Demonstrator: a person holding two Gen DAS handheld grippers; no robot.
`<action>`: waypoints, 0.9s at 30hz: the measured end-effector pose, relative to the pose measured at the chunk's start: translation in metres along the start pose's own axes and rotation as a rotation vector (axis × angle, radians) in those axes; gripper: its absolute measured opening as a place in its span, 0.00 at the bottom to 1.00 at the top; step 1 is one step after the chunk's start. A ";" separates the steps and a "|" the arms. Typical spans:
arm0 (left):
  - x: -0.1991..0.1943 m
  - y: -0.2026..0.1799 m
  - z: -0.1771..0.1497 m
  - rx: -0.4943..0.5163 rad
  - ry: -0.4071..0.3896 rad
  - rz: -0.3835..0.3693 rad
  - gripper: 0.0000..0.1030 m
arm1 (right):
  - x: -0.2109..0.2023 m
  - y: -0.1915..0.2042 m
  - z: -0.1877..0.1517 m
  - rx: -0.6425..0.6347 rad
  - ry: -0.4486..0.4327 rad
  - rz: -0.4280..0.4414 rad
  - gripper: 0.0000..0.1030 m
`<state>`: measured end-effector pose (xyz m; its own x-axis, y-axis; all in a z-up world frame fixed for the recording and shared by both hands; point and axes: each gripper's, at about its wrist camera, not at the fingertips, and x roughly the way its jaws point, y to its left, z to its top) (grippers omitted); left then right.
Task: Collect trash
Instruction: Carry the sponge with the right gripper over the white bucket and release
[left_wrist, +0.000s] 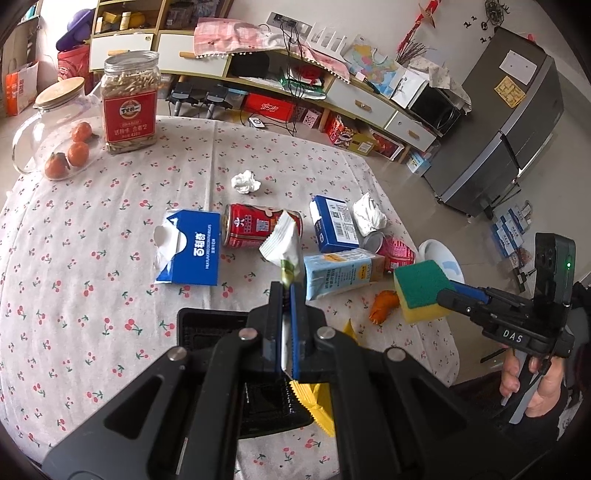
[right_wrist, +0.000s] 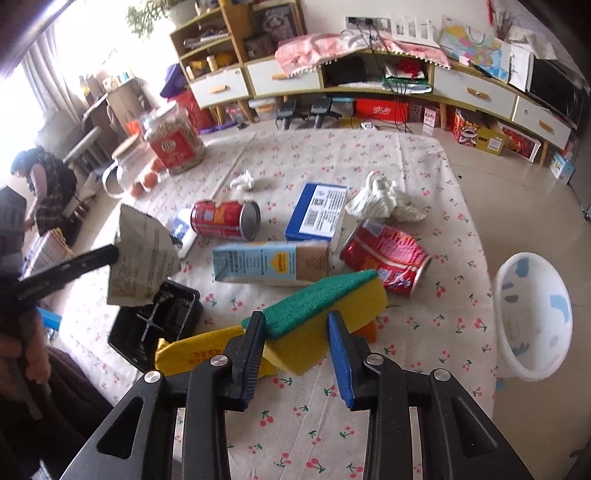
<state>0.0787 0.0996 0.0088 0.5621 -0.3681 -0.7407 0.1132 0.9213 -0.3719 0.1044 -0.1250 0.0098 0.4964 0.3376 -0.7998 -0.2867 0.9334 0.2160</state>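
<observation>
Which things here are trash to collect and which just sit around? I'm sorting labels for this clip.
Trash:
snack wrapper in left gripper
two red cans
milk carton
crumpled tissues
white bin beside the table

Lying about:
seed jar
oranges
tissue box

Bright daylight, window glare blown out at left — fisheye-bent edges, dark corners, slight blur

Left hand-held gripper clamps wrapper; right hand-held gripper grips sponge
</observation>
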 end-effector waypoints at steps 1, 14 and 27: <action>0.001 -0.003 0.002 0.000 0.002 -0.008 0.04 | -0.006 -0.006 0.001 0.019 -0.014 0.006 0.34; 0.042 -0.100 0.037 0.150 0.038 -0.104 0.04 | -0.077 -0.152 0.010 0.317 -0.138 -0.159 0.34; 0.137 -0.221 0.041 0.293 0.172 -0.231 0.04 | -0.088 -0.260 -0.033 0.504 -0.135 -0.228 0.34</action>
<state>0.1636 -0.1496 0.0128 0.3523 -0.5620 -0.7484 0.4629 0.7996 -0.3826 0.1079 -0.4011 0.0053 0.6099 0.1020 -0.7859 0.2500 0.9163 0.3129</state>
